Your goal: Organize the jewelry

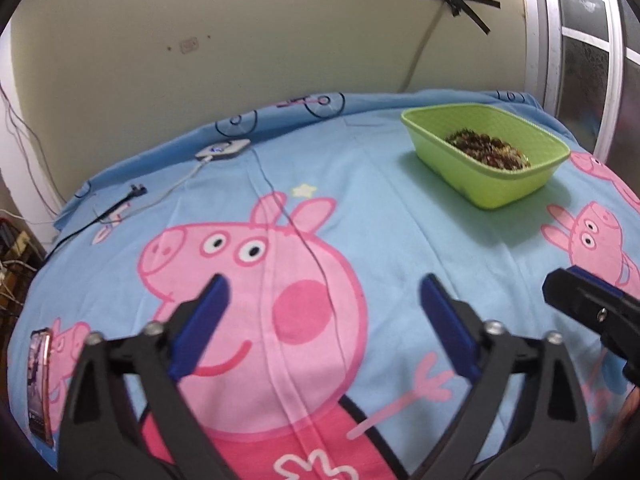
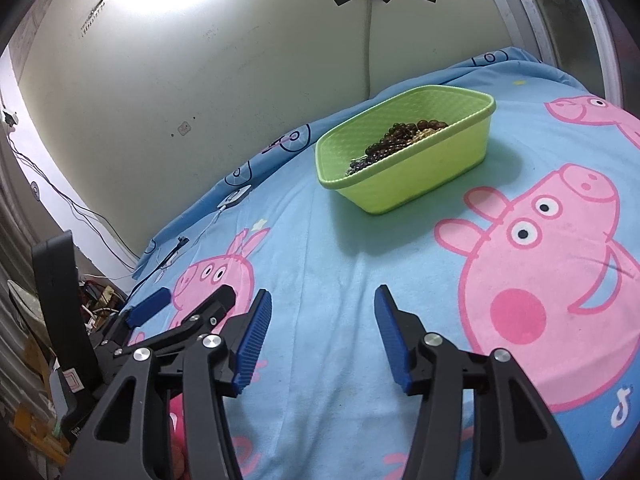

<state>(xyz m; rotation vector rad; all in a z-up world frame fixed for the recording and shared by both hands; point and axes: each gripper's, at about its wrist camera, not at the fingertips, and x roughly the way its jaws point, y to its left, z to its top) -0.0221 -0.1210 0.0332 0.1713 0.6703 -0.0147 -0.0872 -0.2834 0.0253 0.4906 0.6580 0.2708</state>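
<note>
A lime-green plastic basket (image 1: 508, 188) stands on the blue cartoon-pig blanket (image 1: 360, 208) at the far right. It holds a heap of dark and golden bead jewelry (image 1: 488, 148). In the right wrist view the basket (image 2: 420, 184) is ahead, with the beads (image 2: 396, 142) inside. My left gripper (image 1: 324, 312) is open and empty, low over the blanket, well short of the basket. My right gripper (image 2: 322, 332) is open and empty too. The right gripper's finger tip (image 1: 576, 292) shows at the left view's right edge. The left gripper (image 2: 180, 304) shows at the right view's left.
A small white device (image 1: 222, 149) with a cable lies near the blanket's far edge. A thin black cord (image 1: 304, 240) runs across the blanket. A phone (image 1: 39, 384) lies at the left edge. A wall and a window frame (image 1: 548, 40) stand behind.
</note>
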